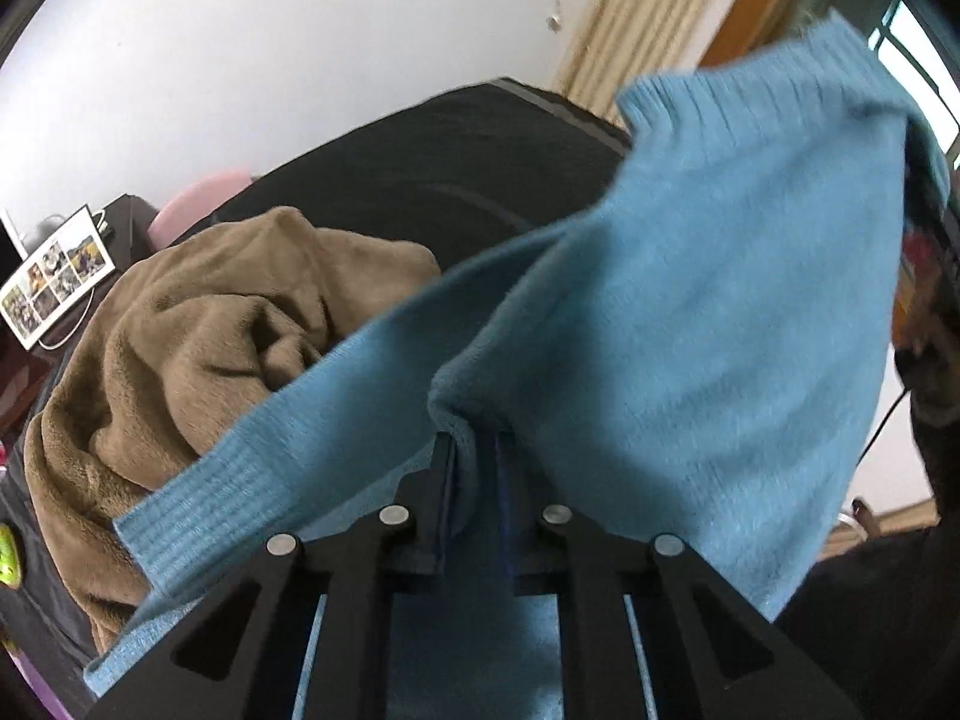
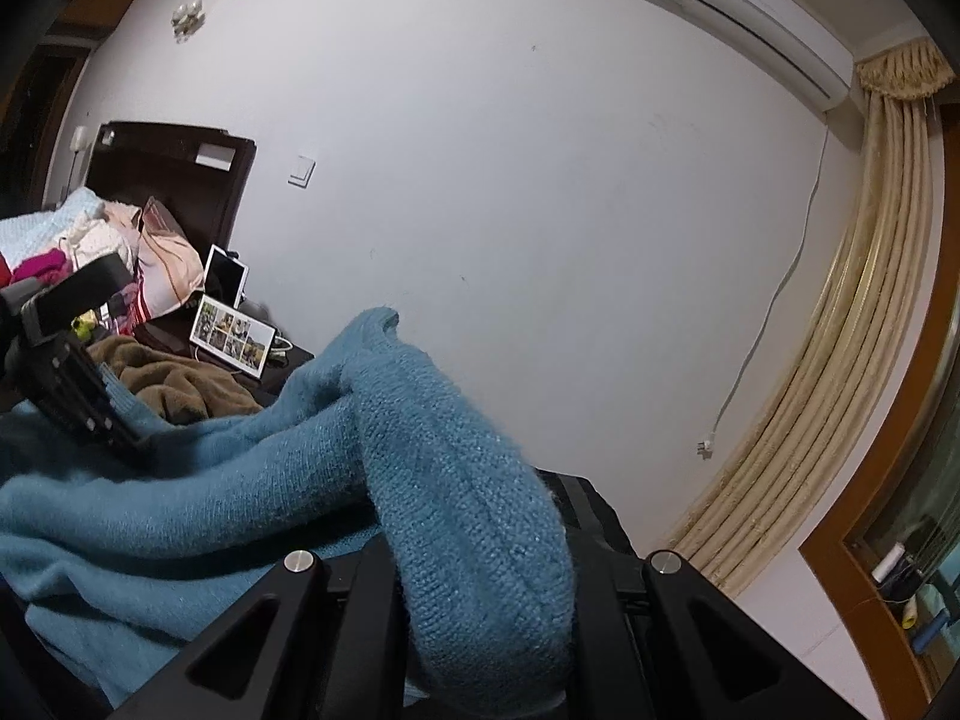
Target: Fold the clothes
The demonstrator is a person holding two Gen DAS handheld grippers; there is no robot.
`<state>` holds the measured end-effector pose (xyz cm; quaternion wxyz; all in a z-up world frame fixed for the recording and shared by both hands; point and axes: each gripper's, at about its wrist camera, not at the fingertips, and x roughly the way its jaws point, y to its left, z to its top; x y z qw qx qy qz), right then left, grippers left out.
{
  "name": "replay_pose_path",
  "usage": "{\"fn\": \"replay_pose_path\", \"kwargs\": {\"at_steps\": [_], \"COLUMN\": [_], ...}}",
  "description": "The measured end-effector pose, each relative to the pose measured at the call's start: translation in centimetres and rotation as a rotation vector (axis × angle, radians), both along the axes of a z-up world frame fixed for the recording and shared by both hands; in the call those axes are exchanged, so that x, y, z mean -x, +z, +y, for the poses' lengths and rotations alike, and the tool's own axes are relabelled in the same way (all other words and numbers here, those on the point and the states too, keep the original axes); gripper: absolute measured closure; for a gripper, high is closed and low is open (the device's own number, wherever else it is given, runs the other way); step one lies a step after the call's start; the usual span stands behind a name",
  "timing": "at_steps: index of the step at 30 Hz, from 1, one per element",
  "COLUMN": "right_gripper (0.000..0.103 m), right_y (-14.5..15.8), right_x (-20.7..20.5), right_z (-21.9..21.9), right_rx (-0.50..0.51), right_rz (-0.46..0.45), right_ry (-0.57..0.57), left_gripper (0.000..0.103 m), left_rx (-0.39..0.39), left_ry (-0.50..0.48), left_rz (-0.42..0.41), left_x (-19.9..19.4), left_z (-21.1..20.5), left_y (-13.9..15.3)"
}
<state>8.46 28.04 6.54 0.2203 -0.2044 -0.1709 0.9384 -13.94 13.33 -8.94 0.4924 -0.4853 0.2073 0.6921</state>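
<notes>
One fuzzy blue knit sweater, ribbed cuffs, bunched, draped.

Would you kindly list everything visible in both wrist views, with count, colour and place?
Blue knitted sweater: one, blue, held up between both grippers, one ribbed cuff hanging low.
Brown fleece garment: one, brown, crumpled on the dark surface behind the sweater.
Dark bed surface: one, black, under the clothes.
Photo print sheet: one, white with small photos, propped by the wall.
White tablet: one, behind the photo sheet.
Pile of mixed clothes: one, pink, white and pale blue, far left.
Air conditioner: one, white, high on the wall.
Beige curtain: one, right side.
Left gripper: black, shut on a sweater fold.
Right gripper: black, shut on sweater.
</notes>
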Motion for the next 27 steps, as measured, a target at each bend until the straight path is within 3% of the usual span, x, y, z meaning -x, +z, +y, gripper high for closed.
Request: {"fn": "replay_pose_path", "kwargs": {"at_steps": [9,10,11,14,20,27], "right_gripper": [0.097,0.097,0.097,0.097,0.097,0.097], "right_y": [0.8,0.8,0.8,0.9,1.9,3.9], "right_x": [-0.9,-1.0,-1.1,-1.5,-3.0,-5.4], "right_z": [0.0,0.1,0.2,1.0,3.3,6.1], "right_rx": [-0.021,-0.020,-0.020,-0.010,0.041,0.128], "right_rz": [0.015,0.013,0.013,0.018,0.066,0.168], "right_ry": [0.032,0.031,0.027,0.011,-0.029,-0.043], "left_gripper": [0.084,0.086,0.095,0.098,0.098,0.098], "left_rx": [0.062,0.076,0.090,0.086,-0.052,-0.294], "left_ry": [-0.014,-0.004,0.007,0.052,0.217,0.433], "left_rz": [-0.022,-0.006,0.010,0.035,0.071,0.212], "left_x": [0.2,0.1,-0.1,-0.8,-2.7,-7.0], "left_z": [2.9,3.2,3.4,3.4,0.8,-2.2], "left_y": [-2.8,-2.8,-2.9,-2.3,2.8,12.3]}}
